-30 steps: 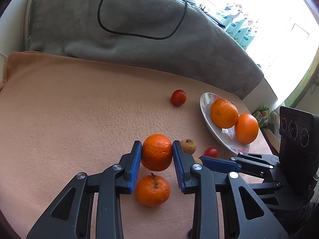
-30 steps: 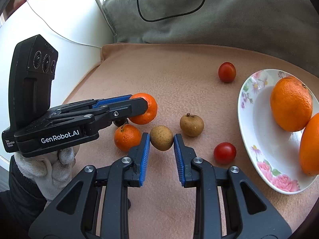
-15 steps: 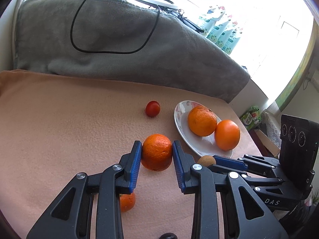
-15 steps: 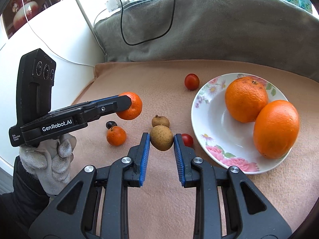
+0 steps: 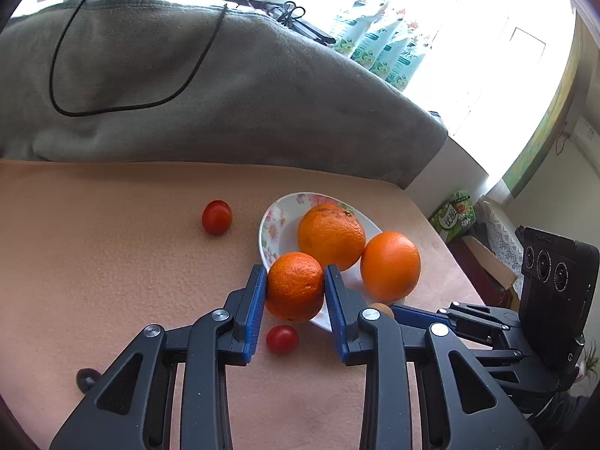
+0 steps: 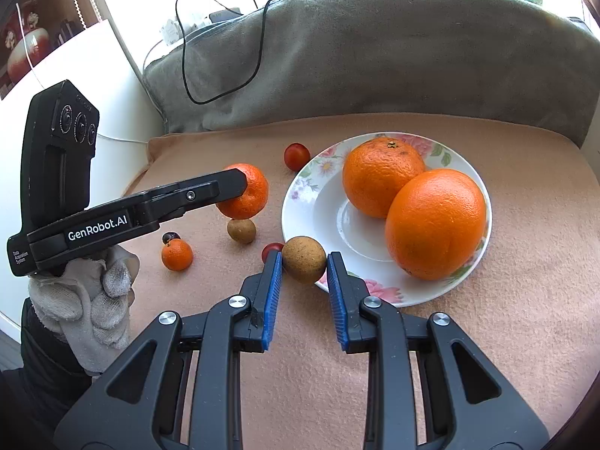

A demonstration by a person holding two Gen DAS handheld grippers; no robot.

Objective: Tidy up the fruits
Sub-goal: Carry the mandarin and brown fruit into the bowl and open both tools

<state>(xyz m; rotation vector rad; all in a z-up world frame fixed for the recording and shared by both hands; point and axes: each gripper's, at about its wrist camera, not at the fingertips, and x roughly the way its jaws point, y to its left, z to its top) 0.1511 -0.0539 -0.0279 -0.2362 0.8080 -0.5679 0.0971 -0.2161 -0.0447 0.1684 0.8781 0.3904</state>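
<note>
My left gripper (image 5: 295,288) is shut on a mandarin (image 5: 295,285) and holds it above the near rim of the flowered plate (image 5: 279,221); the mandarin also shows in the right wrist view (image 6: 247,191). My right gripper (image 6: 303,262) is shut on a small brown fruit (image 6: 303,258), held at the plate's (image 6: 318,206) near left rim. Two large oranges (image 6: 382,176) (image 6: 435,221) lie on the plate. On the peach cloth lie a small mandarin (image 6: 177,254), another brown fruit (image 6: 242,230) and cherry tomatoes (image 6: 296,156) (image 5: 282,338).
A grey blanket (image 6: 375,56) with a black cable (image 6: 225,86) banks the far side of the cloth. A small dark object (image 6: 170,237) lies by the small mandarin. The table's right edge drops off toward boxes and packets (image 5: 455,213).
Both grippers have moved toward the plate with their fruit still gripped. The mandarin now hangs over the plate's near rim, and the brown fruit is at the plate's edge.
</note>
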